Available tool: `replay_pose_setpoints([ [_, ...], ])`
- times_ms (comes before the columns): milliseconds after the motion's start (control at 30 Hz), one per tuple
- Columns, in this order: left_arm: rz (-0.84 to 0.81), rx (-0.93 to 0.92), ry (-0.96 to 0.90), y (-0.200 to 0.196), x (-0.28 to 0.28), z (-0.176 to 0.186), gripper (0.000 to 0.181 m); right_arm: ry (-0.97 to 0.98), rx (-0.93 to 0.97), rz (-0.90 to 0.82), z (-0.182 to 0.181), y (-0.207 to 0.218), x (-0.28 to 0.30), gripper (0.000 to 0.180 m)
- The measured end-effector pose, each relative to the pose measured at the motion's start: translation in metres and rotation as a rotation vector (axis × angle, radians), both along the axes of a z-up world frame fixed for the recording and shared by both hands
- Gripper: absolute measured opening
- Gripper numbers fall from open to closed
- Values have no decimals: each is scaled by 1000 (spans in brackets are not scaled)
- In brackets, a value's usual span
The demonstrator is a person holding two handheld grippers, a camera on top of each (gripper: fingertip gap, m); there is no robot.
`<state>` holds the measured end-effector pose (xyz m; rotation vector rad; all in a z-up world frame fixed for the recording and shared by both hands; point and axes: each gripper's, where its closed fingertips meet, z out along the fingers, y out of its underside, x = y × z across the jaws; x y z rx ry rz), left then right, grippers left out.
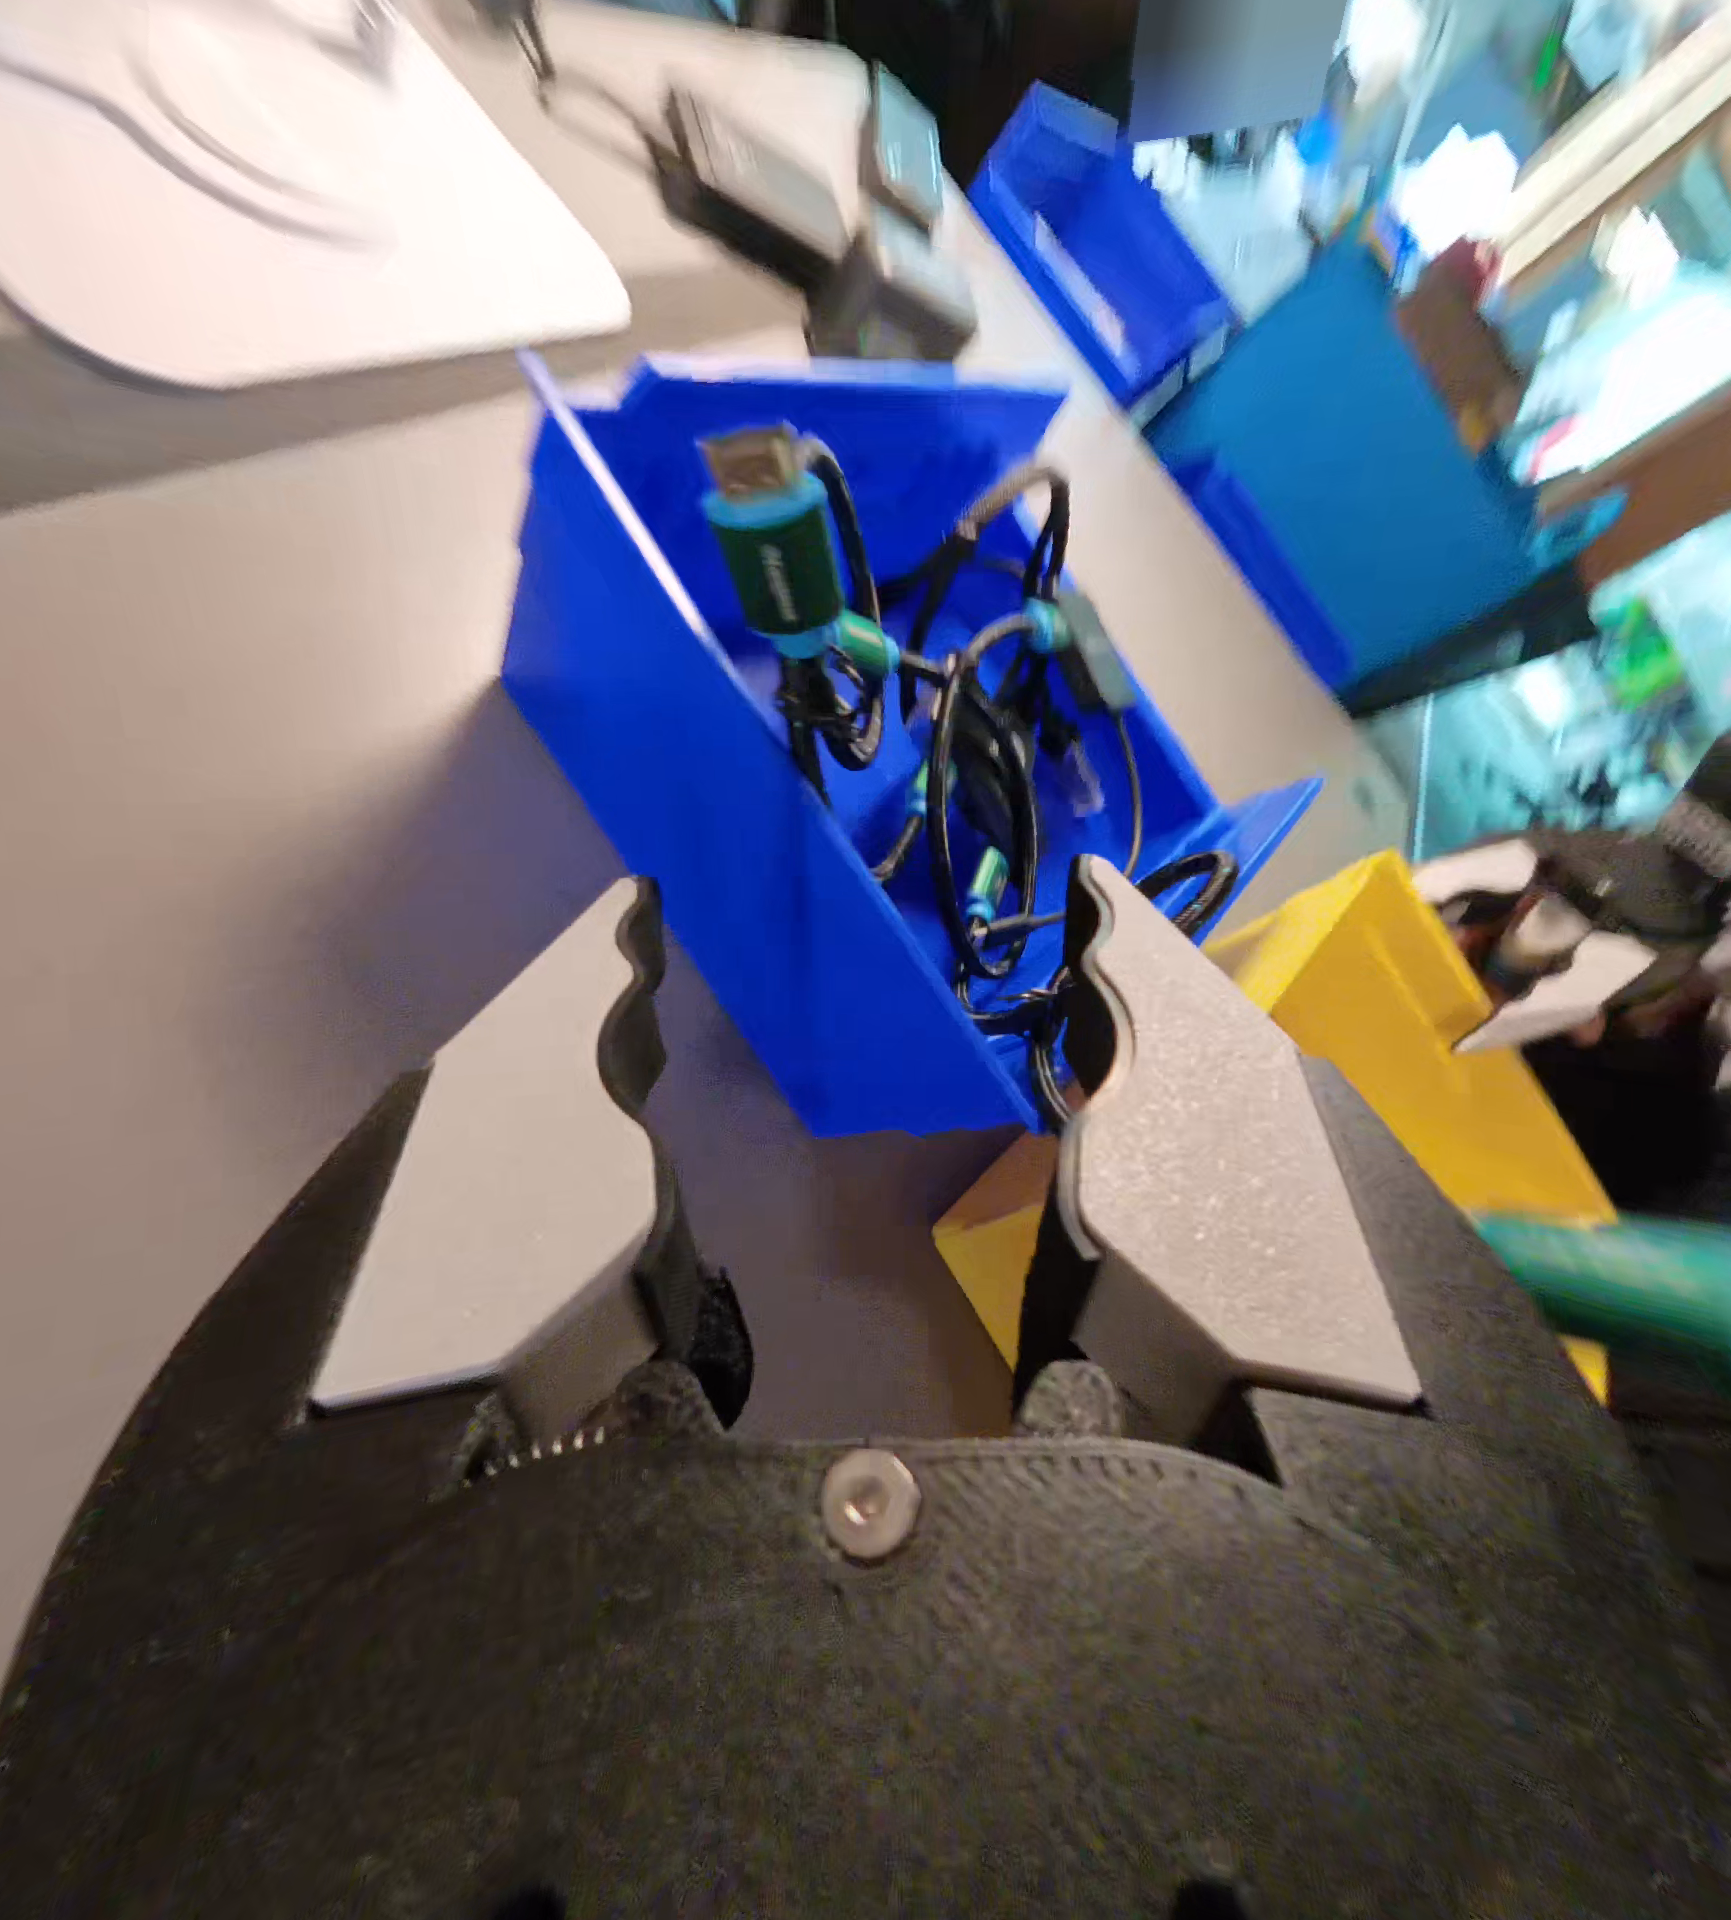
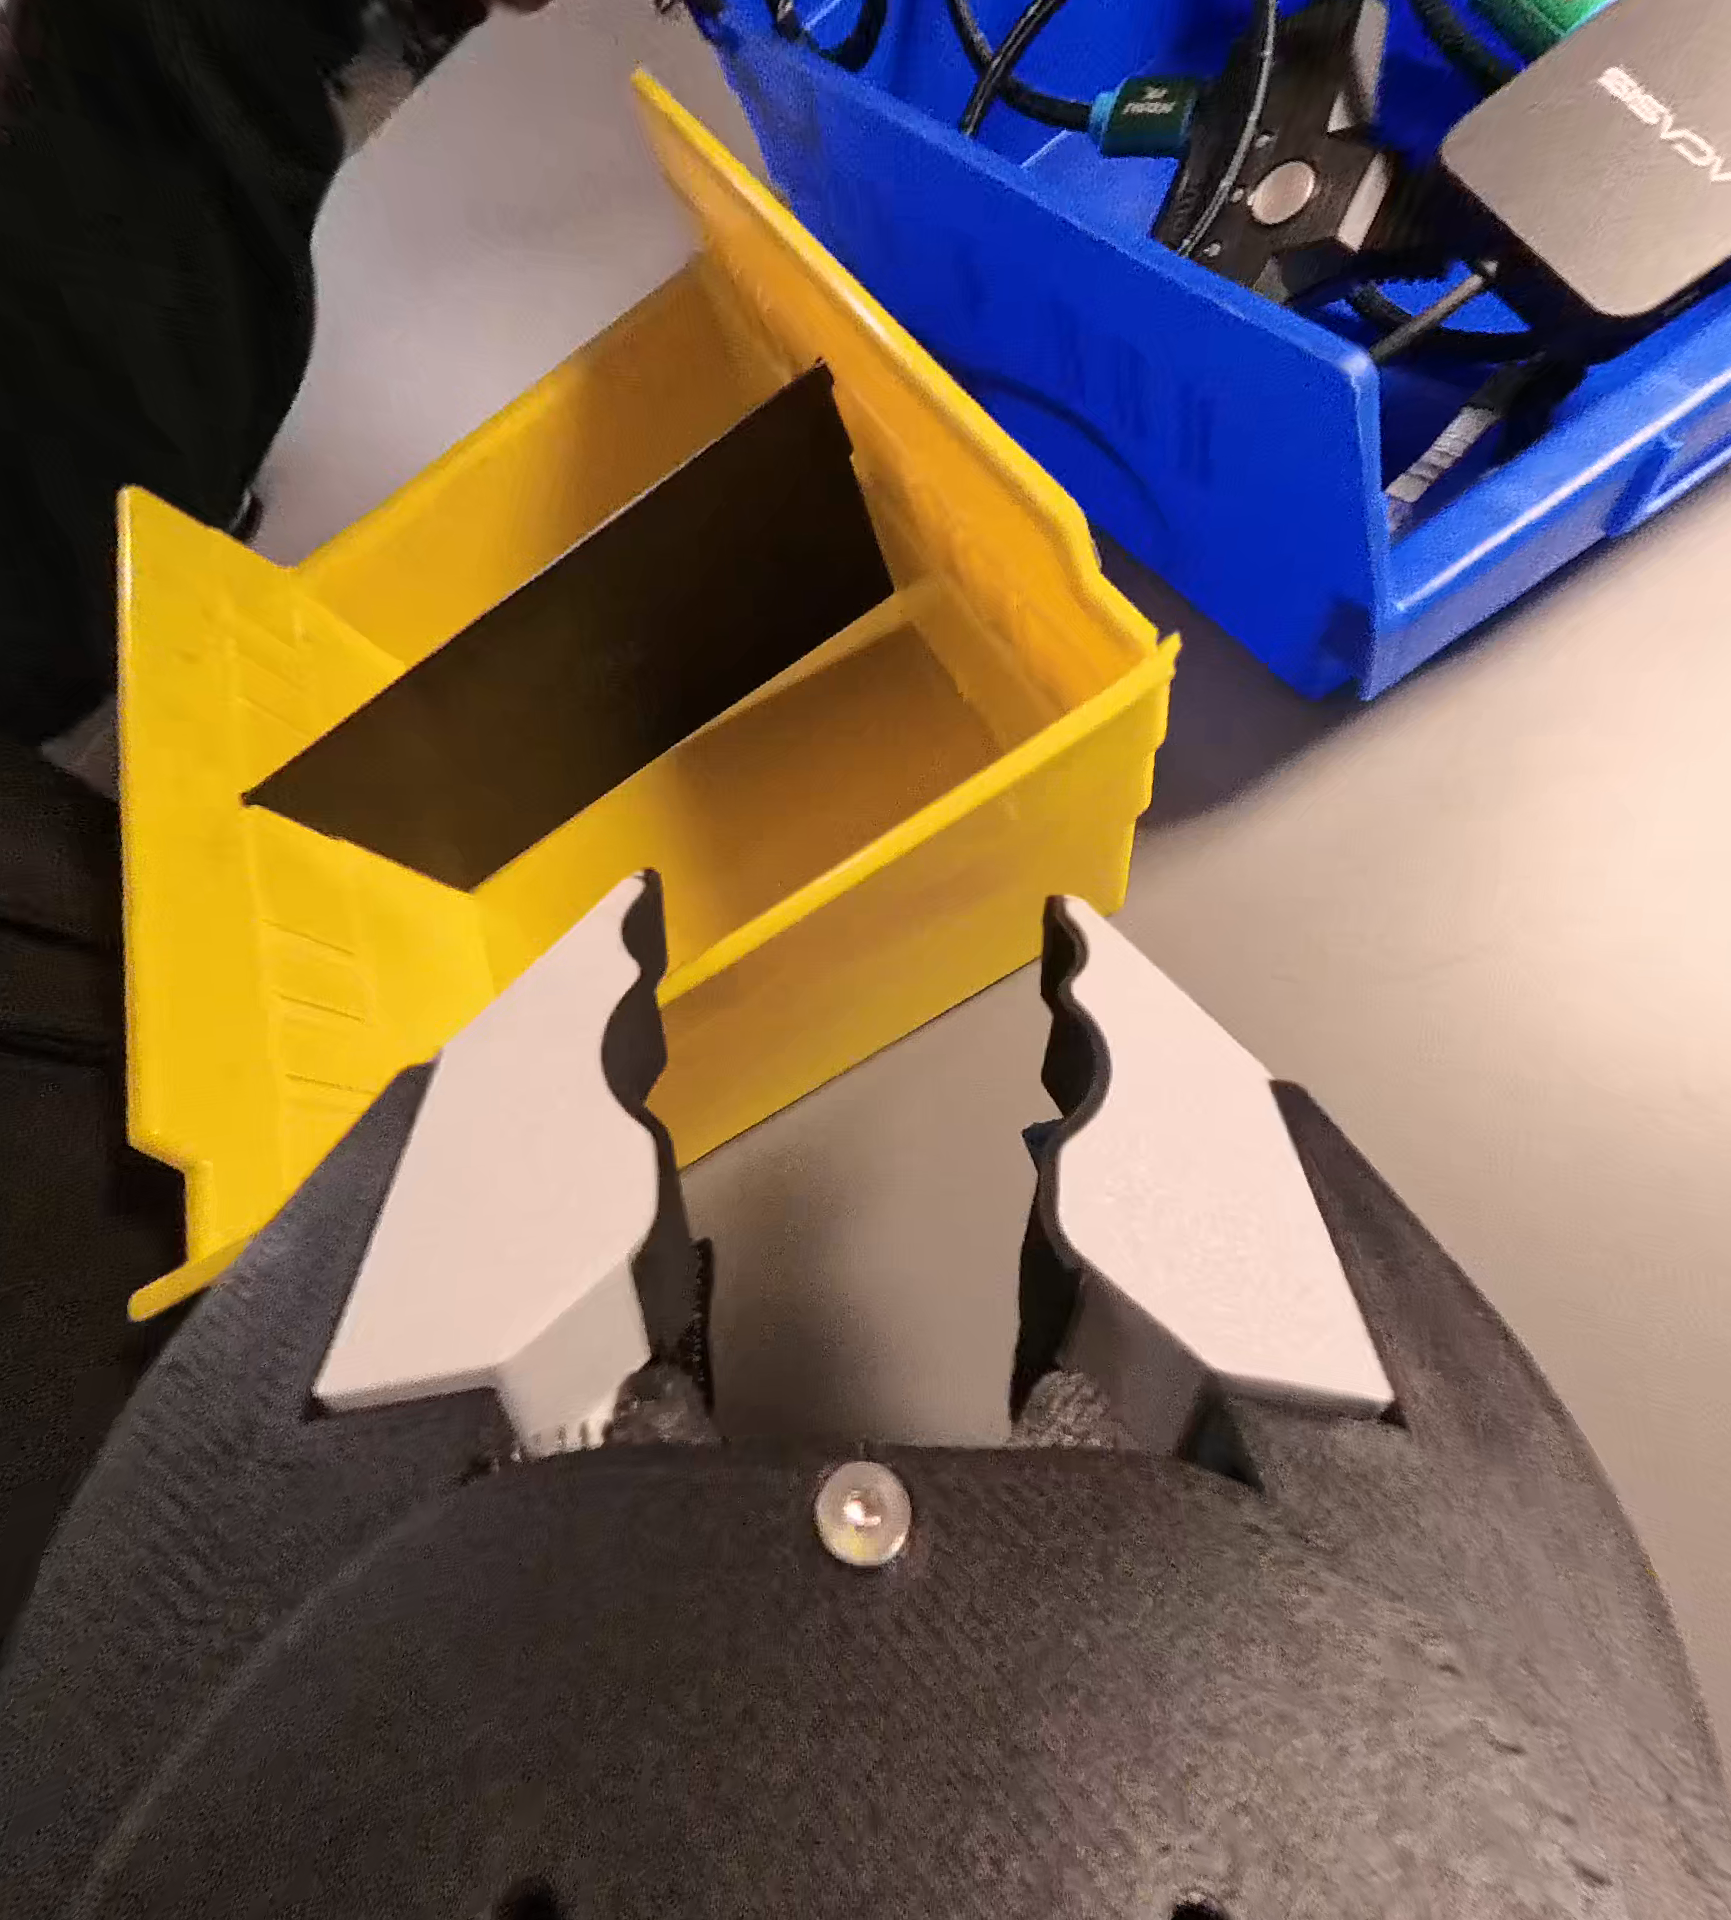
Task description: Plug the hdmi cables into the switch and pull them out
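Observation:
A blue bin (image 1: 736,831) on the grey table holds several tangled black HDMI cables; one green plug (image 1: 778,551) stands up at its far end. My left gripper (image 1: 861,888) is open and empty, hovering over the bin's near corner. A yellow bin (image 2: 321,935) beside it holds a flat black box (image 2: 580,655), which looks like the switch. My right gripper (image 2: 853,894) is open and empty, above the yellow bin's near wall. The blue bin (image 2: 1100,364) and a green plug (image 2: 1147,104) also show in the right wrist view.
A blurred green plug (image 1: 1650,1299) is close to the left camera at lower right. A white sheet (image 1: 217,187) lies far left and more blue bins (image 1: 1100,239) stand behind. A person's dark sleeve (image 2: 61,416) is left of the yellow bin. There is about 35 cm between the tips of the two grippers.

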<state>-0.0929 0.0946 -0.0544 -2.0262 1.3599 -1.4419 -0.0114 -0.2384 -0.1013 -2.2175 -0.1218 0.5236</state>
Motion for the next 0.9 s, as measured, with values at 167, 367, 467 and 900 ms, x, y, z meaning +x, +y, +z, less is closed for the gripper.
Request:
replay_pose_setpoints([
  [167, -179, 97, 241, -27, 30, -40, 50, -103, -26, 97, 3, -1, 16, 47],
  [367, -141, 248, 301, -12, 11, -49, 22, -345, -101, 206, 3, -8, 69, 32],
  [467, -113, 337, 368, 7, -24, -50, 19, -467, -157, 251, 1, -9, 108, 27],
  [900, 347, 824, 701, 98, -194, 71, 55, -572, -75, 275, 53, 15, 94, 31],
])
